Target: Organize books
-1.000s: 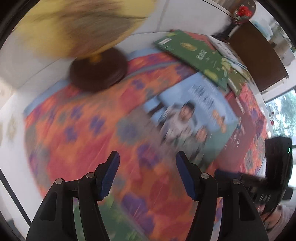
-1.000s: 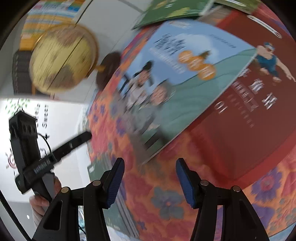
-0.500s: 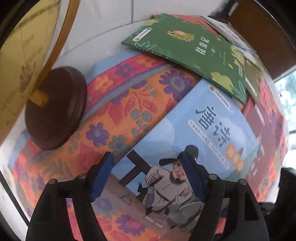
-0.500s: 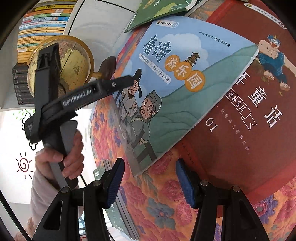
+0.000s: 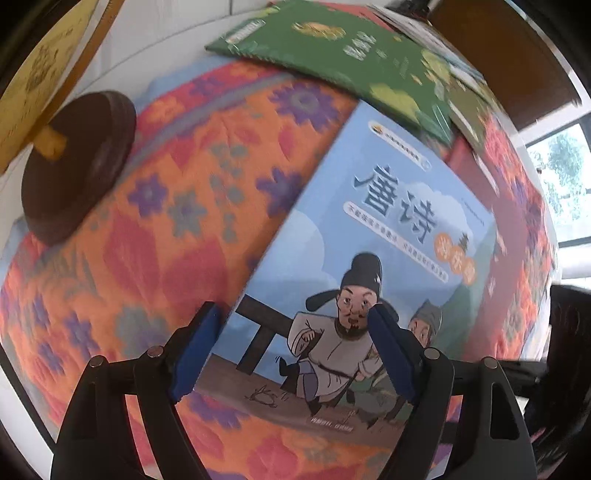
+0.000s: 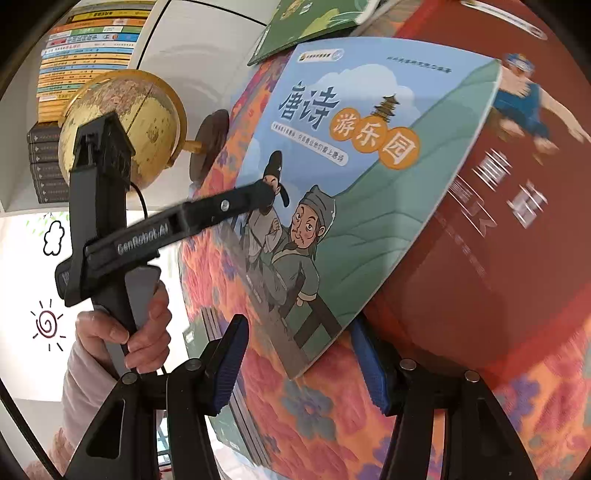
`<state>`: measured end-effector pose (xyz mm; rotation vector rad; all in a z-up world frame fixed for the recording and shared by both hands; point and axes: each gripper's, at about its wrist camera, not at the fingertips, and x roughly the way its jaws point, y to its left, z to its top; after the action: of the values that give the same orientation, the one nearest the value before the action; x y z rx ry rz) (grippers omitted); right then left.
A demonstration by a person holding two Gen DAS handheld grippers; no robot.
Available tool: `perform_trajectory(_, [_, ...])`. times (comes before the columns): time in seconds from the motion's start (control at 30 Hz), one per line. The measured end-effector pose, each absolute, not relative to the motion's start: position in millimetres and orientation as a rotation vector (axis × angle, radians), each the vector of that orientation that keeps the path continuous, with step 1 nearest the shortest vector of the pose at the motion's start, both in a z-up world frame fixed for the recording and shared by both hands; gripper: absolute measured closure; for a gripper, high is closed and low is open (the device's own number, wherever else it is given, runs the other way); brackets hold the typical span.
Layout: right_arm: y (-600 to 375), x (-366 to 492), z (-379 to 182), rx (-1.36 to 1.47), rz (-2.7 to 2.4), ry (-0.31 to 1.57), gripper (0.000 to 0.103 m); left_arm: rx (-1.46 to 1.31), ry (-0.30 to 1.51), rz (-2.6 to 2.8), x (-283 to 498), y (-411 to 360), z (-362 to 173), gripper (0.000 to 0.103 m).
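Observation:
A light-blue picture book (image 5: 388,206) (image 6: 369,110) lies on the flowered cloth, partly over a big red book (image 6: 498,240). My left gripper (image 5: 293,314) points down at the blue book's lower left part. Its jaws are opening and stand astride the cover without pressing on it. In the right wrist view its fingertips (image 6: 266,194) hover over the cover, with a person's hand (image 6: 122,332) on the handle. My right gripper (image 6: 298,325) is open, and the blue book's near corner lies between its fingers, apart from both. A green book (image 5: 351,55) (image 6: 314,22) lies further back.
A yellow globe (image 6: 122,125) on a dark round base (image 5: 74,162) stands at the cloth's left edge. Behind it a white shelf holds a stack of books (image 6: 88,48). The orange flowered cloth (image 5: 184,184) covers the table. More books (image 6: 199,339) lie stacked at the cloth's near left.
My left gripper has come down close over the blue book and its jaws have widened. The right gripper has drawn a little nearer to the book's corner.

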<state>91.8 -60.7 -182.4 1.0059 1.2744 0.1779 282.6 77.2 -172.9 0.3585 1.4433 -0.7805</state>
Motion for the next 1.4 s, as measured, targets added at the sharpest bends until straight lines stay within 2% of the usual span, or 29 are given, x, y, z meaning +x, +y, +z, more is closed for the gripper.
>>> perform_trajectory(0.2, [-69.3,59.2,-180.0,0.992,0.175,1.318,0.046,0.33,1.479,-0.753,229.1,100.0,-171.7,0.023])
perform_trajectory(0.4, [-86.7,17.3,-173.2,0.924,0.145,1.359,0.045,0.316,1.516,-0.787,143.4,115.8,-168.7,0.023])
perform_trajectory(0.63, [-120.3,-32.1,-174.5,0.933,0.158,1.425,0.045,0.139,1.602,-0.862,65.3,135.8,-166.1,0.023])
perform_trajectory(0.77, [-129.8,-29.2,-181.3,0.972,0.21,1.442,0.045,0.002,1.639,-0.803,88.6,147.0,-169.1,0.024])
perform_trajectory(0.97, [-130.8,-13.6,-178.8,0.884,0.269,1.438,0.045,-0.139,1.685,-0.747,124.5,167.3,-173.8,0.027])
perform_trajectory(1.23, [-157.6,-24.2,-199.4,1.092,0.371,1.347,0.046,-0.015,1.632,-0.8,119.5,125.5,-176.2,0.027])
perform_trajectory(1.4, [-149.5,-15.9,-196.9,1.014,0.447,1.342,0.046,-0.052,1.635,-0.787,123.7,115.9,-181.7,0.029])
